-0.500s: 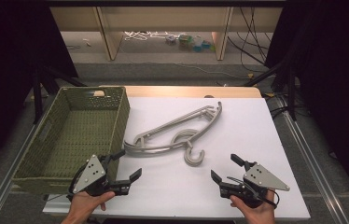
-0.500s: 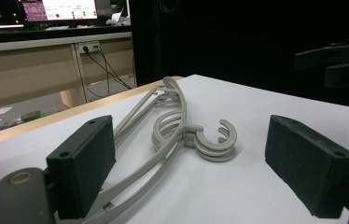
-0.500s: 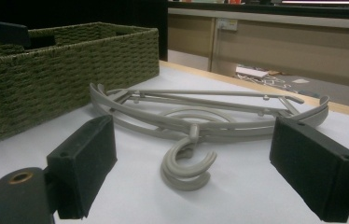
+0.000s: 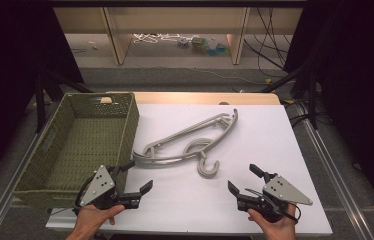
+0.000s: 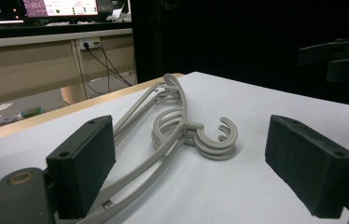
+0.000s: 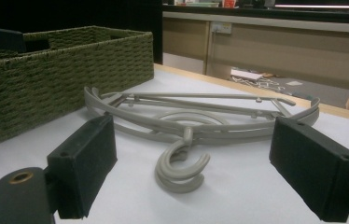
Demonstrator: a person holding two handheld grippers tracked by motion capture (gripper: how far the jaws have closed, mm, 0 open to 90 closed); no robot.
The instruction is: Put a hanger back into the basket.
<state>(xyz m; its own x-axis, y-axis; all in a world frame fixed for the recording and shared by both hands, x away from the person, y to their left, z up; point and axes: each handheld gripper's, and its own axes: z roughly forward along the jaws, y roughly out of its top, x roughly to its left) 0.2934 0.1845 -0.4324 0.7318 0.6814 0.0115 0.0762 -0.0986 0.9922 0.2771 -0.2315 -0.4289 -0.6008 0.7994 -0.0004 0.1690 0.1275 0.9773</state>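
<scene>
A stack of grey plastic coat hangers [image 4: 190,142] lies flat in the middle of the white table top [image 4: 255,135], hooks toward the near side. In the left gripper view the hangers [image 5: 172,126] lie ahead between the two pads, apart from them. The right gripper view has the hangers [image 6: 196,121] ahead with the hooks nearest. My left gripper [image 4: 136,176] rests at the near left, jaws open and empty, just short of the hangers' left end. Near the front right, my right gripper [image 4: 244,179] is open and empty too.
A green woven basket [image 4: 57,150] stands at the table's left side, empty, next to my left gripper; the same basket [image 6: 46,74] is at the left of the right gripper view. Wooden shelving [image 4: 175,25] and loose cables lie on the floor beyond the table.
</scene>
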